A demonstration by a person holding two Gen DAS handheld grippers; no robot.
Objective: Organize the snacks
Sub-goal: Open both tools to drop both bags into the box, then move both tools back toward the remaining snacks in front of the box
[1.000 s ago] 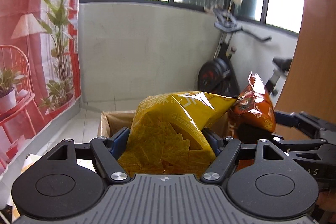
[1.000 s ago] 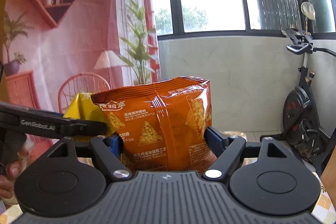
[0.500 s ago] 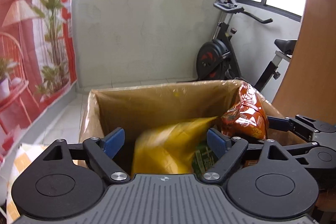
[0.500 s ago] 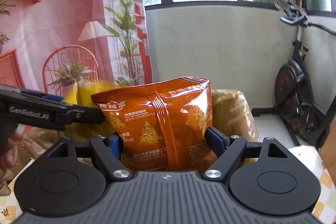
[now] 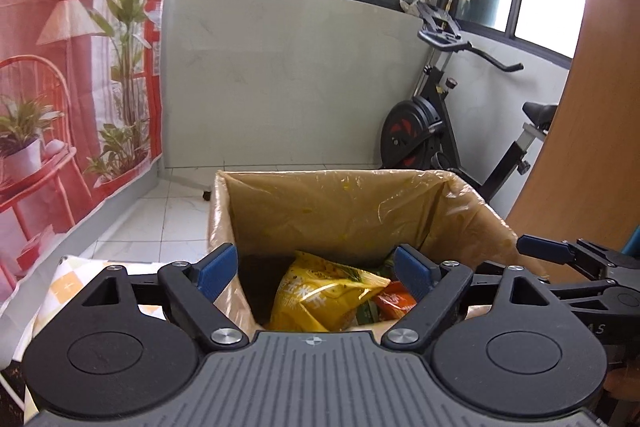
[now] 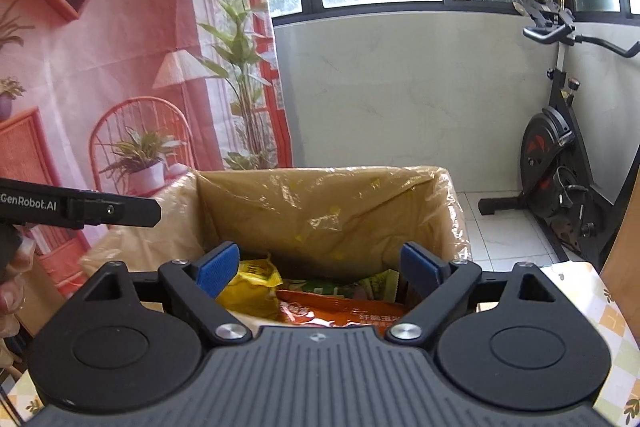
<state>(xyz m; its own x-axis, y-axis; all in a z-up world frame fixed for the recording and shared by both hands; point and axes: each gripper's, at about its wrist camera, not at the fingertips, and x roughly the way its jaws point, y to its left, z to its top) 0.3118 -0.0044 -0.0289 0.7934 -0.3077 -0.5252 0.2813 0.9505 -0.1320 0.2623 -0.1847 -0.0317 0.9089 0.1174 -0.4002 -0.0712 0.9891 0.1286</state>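
A cardboard box lined with clear plastic (image 5: 340, 203) stands in front of both grippers; it also shows in the right wrist view (image 6: 320, 203). A yellow snack bag (image 5: 320, 299) and an orange snack bag (image 5: 396, 301) lie inside it. In the right wrist view the yellow bag (image 6: 248, 287) lies left of the orange bag (image 6: 340, 311), with green packets behind. My left gripper (image 5: 316, 271) is open and empty above the box's near edge. My right gripper (image 6: 320, 265) is open and empty above the box. The right gripper's fingers (image 5: 544, 249) show at the right of the left wrist view.
An exercise bike (image 5: 432, 123) stands behind the box to the right and also shows in the right wrist view (image 6: 560, 147). A pink printed backdrop (image 6: 100, 67) hangs on the left. A checked tablecloth (image 6: 600, 307) covers the table. A wooden panel (image 5: 580, 147) rises at the right.
Both grippers have opened and let their bags go. The yellow bag and the orange bag have dropped into the box. Both grippers have moved up over the box.
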